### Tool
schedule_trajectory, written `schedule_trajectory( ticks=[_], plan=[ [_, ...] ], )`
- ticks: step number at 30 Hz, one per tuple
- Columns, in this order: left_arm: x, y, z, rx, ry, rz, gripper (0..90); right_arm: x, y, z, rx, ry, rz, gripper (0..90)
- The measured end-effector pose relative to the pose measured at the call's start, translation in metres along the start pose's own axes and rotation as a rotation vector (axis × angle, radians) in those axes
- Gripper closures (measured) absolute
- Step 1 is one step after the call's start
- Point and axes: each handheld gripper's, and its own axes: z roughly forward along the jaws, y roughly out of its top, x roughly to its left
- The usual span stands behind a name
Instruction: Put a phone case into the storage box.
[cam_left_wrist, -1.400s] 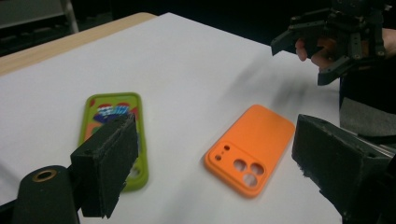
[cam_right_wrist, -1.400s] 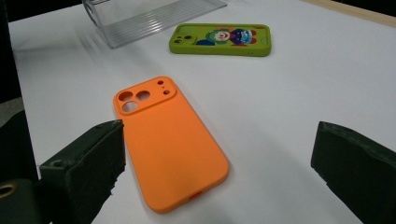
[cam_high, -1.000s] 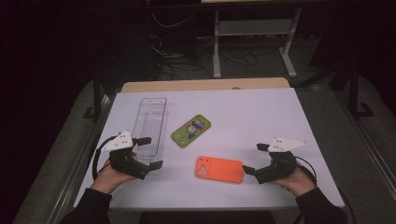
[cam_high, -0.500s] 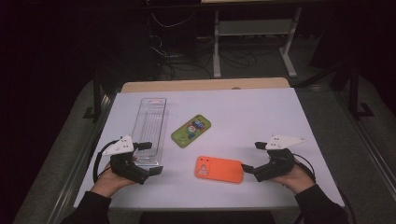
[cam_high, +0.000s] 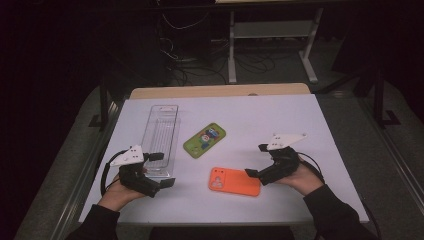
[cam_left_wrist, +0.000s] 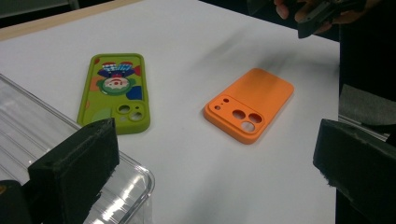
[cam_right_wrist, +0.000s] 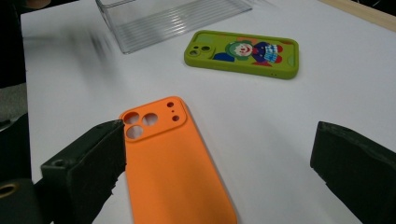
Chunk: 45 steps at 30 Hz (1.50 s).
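Observation:
An orange phone case (cam_high: 234, 181) (cam_left_wrist: 250, 103) (cam_right_wrist: 175, 161) lies flat near the front middle of the white table (cam_high: 280, 120), camera holes up. A green phone case with a cartoon print (cam_high: 204, 140) (cam_left_wrist: 116, 90) (cam_right_wrist: 243, 52) lies behind it. A clear plastic tray (cam_high: 160, 137) (cam_left_wrist: 28, 135) (cam_right_wrist: 173, 18) stands at the left. My left gripper (cam_high: 161, 169) (cam_left_wrist: 215, 177) is open at the tray's near end, one jaw over its corner. My right gripper (cam_high: 256, 160) (cam_right_wrist: 219, 163) is open just right of the orange case, holding nothing.
A wooden strip (cam_high: 220, 91) runs along the table's far edge. Beyond it are metal desk legs (cam_high: 232, 55) and loose cables (cam_high: 190, 65) on a dark floor. Bare white tabletop lies at the back right.
My left gripper has slid a little right and toward the near edge, to the tray's near corner. My right gripper has shifted slightly back and left, beside the orange case.

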Motion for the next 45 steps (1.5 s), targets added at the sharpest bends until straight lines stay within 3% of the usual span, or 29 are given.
schedule_trajectory(
  ticks=[13,16,22,24,27,32,45],
  plan=[
    [0.000,-0.001,0.000,-0.017,-0.011,-0.017,0.5,0.002,0.018,0.020,0.077,0.054,-0.059,2.3],
    [0.001,0.000,0.000,-0.015,-0.009,-0.014,0.6,0.003,0.021,0.025,0.131,0.073,-0.075,2.2],
    [0.001,0.000,0.000,-0.014,-0.007,-0.014,0.8,0.004,0.019,0.037,0.260,0.102,-0.180,2.9],
    [0.001,0.000,0.000,-0.015,-0.006,-0.017,0.8,0.003,0.019,0.041,0.280,0.100,-0.217,3.3],
    [0.001,0.000,-0.001,-0.013,-0.006,-0.014,1.7,0.005,0.018,0.045,0.328,0.099,-0.229,3.3],
    [0.001,0.000,-0.001,-0.014,-0.008,-0.015,1.7,0.007,0.019,0.052,0.401,0.099,-0.291,3.7],
    [0.000,0.000,0.001,-0.016,-0.013,-0.017,1.8,0.016,0.015,0.072,0.568,0.116,-0.364,4.3]
  ],
)
